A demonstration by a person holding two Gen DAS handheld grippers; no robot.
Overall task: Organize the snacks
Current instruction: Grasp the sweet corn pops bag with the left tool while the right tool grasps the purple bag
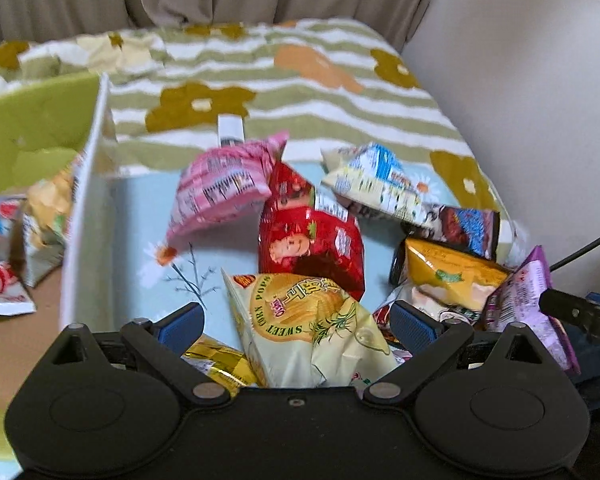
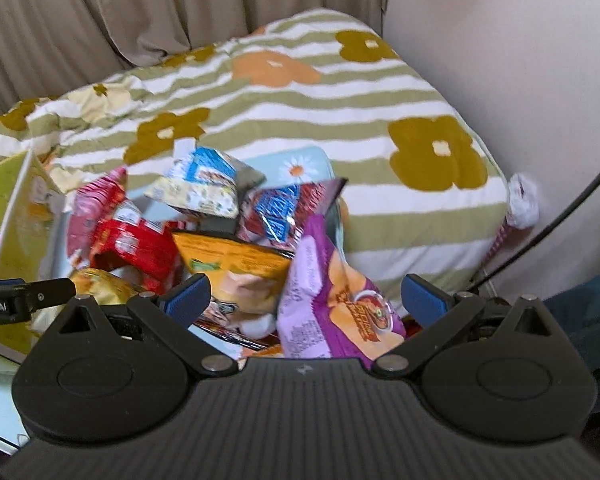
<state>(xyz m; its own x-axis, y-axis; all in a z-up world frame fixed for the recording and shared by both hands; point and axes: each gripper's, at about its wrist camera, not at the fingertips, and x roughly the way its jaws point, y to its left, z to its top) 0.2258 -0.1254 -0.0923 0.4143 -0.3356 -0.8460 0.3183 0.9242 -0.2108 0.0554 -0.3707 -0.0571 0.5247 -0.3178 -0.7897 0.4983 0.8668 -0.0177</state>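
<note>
A heap of snack bags lies on a light blue daisy cloth (image 1: 140, 208). In the left wrist view my left gripper (image 1: 296, 326) is open, its blue pads on either side of a pale yellow sweet corn pops bag (image 1: 312, 332). Beyond lie a red bag (image 1: 312, 248), a pink bag (image 1: 224, 188), a white-blue bag (image 1: 376, 176) and an orange bag (image 1: 448, 276). In the right wrist view my right gripper (image 2: 306, 300) is open around a purple bag (image 2: 332, 296), with the orange bag (image 2: 236, 260) just left.
A white-walled box with a green inside (image 1: 88, 184) stands at the left and holds several snack bags (image 1: 4, 272). A striped flowered blanket (image 1: 300, 92) lies behind, with a curtain and a wall (image 1: 520, 100) at the right. A black cable (image 2: 560, 220) runs along the wall.
</note>
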